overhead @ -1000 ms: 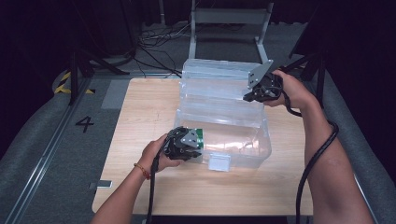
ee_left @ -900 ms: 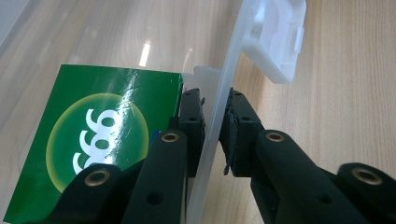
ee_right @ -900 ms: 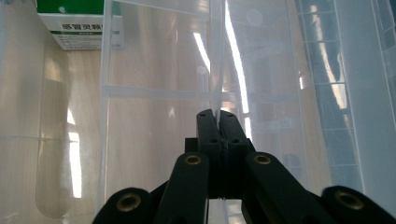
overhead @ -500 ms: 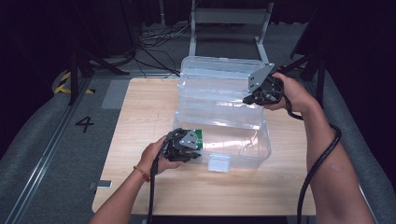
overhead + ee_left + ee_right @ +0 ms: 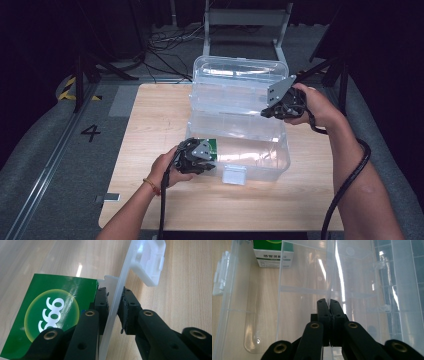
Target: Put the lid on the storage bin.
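Right claw [image 5: 264,113] shifted rightward, clear tray [image 5: 235,102] carried along

Bin [image 5: 260,150] on table [image 5: 150,120], right of centre. Lid [image 5: 235,75] stands at bin's 12 o'clock. Carton [image 5: 212,146] inside bin, at 9 o'clock corner. Latch [image 5: 234,175] on bin's 6 o'clock wall. Left gripper [image 5: 207,162] at bin's 8 o'clock, jaws astride near wall. Right gripper [image 5: 267,112] at bin's 2 o'clock, jaws on divider wall [image 5: 329,290].

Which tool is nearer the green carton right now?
Left. The left tool grips the clear box's front wall right beside the green carton; the right tool is clamped on the lid edge at the far side.
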`<state>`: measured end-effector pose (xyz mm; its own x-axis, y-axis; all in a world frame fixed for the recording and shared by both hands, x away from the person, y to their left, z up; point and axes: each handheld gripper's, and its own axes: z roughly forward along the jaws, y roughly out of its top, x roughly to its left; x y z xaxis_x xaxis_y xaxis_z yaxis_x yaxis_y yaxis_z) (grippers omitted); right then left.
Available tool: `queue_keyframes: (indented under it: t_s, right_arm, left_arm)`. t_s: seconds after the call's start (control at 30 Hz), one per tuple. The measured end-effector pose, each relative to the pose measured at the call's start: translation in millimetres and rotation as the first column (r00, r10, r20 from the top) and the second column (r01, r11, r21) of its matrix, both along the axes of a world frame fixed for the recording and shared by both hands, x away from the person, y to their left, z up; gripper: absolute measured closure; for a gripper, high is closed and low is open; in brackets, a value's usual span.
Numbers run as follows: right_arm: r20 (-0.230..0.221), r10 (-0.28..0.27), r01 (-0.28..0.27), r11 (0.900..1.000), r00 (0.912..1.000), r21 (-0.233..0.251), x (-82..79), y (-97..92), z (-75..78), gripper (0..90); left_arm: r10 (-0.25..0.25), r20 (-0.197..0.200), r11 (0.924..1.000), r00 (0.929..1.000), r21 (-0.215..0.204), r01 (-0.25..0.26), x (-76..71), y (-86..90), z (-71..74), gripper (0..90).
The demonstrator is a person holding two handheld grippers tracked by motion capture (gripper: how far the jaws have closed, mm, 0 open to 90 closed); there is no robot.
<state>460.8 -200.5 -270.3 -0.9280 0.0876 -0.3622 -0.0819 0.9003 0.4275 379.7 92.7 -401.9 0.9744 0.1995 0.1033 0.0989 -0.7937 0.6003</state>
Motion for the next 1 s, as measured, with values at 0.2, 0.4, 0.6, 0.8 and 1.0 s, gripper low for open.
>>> queue_keyframes:
  t_s: [0.2, 0.4, 0.6, 0.8, 1.0]
  right_arm:
    - [0.002, 0.008, -0.008, 1.0000, 1.0000, 0.002, -6.5, -0.1, -0.3, 89.2]
    - [0.011, 0.009, -0.009, 1.0000, 0.9999, -0.001, -13.1, 0.2, -1.2, 89.1]
    - [0.015, 0.019, -0.020, 0.9998, 0.9997, 0.002, -19.8, 0.0, -2.9, 88.9]
    - [0.015, 0.020, -0.020, 0.9998, 0.9997, 0.003, -26.4, -0.8, -4.6, 88.8]
    - [0.016, 0.023, -0.023, 0.9997, 0.9996, 0.006, -30.5, -1.5, -6.3, 88.7]
  left_arm:
    - [0.004, -0.001, 1.0000, 1.0000, 0.001, -0.004, -0.5, -0.1, -0.1, 78.1]
    - [0.006, 0.002, 1.0000, 1.0000, 0.001, -0.006, -1.1, 0.0, -0.3, 77.9]
    - [0.007, 0.000, 1.0000, 1.0000, 0.000, -0.007, -1.1, 0.1, -0.3, 77.8]
    - [0.008, 0.000, 1.0000, 1.0000, -0.001, -0.008, -1.2, 0.2, -0.5, 77.7]
    - [0.009, 0.001, 1.0000, 1.0000, -0.004, -0.009, -1.4, 0.3, -0.8, 77.7]
